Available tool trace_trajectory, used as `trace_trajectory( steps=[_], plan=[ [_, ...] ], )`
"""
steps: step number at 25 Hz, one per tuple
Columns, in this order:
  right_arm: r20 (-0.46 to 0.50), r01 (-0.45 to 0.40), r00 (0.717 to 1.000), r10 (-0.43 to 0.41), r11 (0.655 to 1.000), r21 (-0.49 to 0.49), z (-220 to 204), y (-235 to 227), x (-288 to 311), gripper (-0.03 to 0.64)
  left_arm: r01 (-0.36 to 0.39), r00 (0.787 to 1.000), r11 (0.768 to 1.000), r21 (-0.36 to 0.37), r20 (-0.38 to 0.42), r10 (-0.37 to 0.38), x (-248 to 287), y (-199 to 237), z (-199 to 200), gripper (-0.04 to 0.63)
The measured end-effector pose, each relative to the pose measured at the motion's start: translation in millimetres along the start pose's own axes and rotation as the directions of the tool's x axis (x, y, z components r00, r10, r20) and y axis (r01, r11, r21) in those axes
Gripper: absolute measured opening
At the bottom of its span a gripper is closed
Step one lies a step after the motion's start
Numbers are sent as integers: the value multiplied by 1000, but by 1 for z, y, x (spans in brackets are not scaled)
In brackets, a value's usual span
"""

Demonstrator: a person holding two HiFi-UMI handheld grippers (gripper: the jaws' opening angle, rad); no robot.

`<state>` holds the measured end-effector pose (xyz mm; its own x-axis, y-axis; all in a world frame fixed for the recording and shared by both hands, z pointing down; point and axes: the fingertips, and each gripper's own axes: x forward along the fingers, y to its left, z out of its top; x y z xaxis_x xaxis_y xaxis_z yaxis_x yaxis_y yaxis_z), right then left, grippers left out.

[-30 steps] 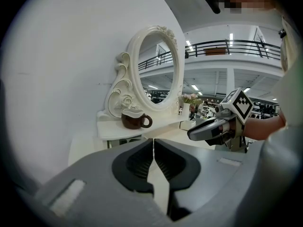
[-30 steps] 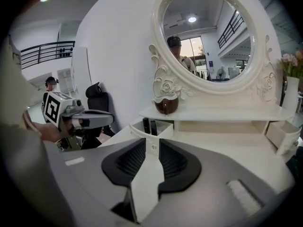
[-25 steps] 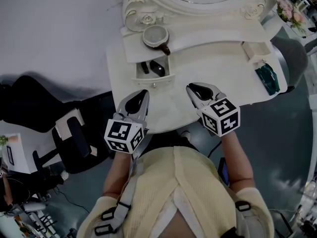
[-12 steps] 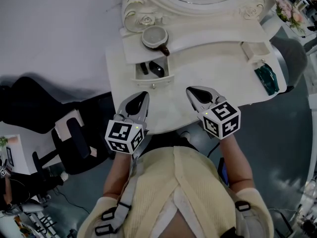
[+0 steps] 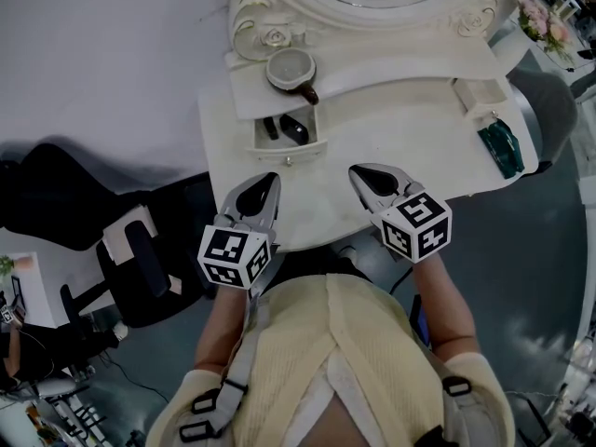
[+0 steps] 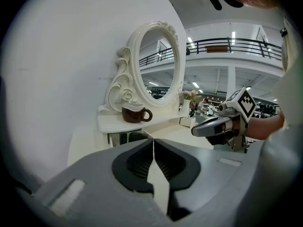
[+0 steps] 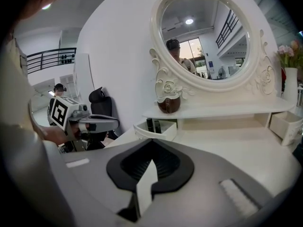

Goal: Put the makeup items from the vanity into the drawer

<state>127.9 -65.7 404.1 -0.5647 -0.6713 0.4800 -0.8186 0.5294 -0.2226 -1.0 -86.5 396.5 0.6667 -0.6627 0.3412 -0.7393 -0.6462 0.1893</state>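
Note:
The small white drawer (image 5: 290, 138) at the vanity's left stands pulled out, with two dark makeup items (image 5: 296, 129) lying in it. In the right gripper view the same drawer (image 7: 155, 128) shows the items standing against its back. My left gripper (image 5: 271, 177) hovers over the tabletop just in front of the drawer, shut and holding nothing. To its right my right gripper (image 5: 357, 169) is over the tabletop too, also shut and empty. In each gripper view the jaws meet with nothing between them: left gripper (image 6: 153, 142), right gripper (image 7: 152, 144).
A brown mug (image 5: 293, 70) sits on the raised shelf under the oval mirror (image 7: 204, 38). A small white box (image 5: 481, 94) and a dark green object (image 5: 503, 147) are at the vanity's right end. A black chair (image 5: 140, 259) stands to the left.
My right gripper has shifted slightly toward the drawer side and its jaws have come together. The left gripper has stayed where it was.

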Motion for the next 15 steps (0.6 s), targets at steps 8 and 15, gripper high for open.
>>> trace_trajectory(
  steps=[8, 15],
  plan=[
    [26, -19, 999, 19, 1000, 23, 3, 3, -2, -2, -2, 1000, 1000, 6, -2, 2, -1, -1, 0, 5],
    [34, -20, 999, 19, 999, 30, 3, 6, -2, -2, -1, 1000, 1000, 1, -3, 1, -3, -1, -1, 5]
  ],
)
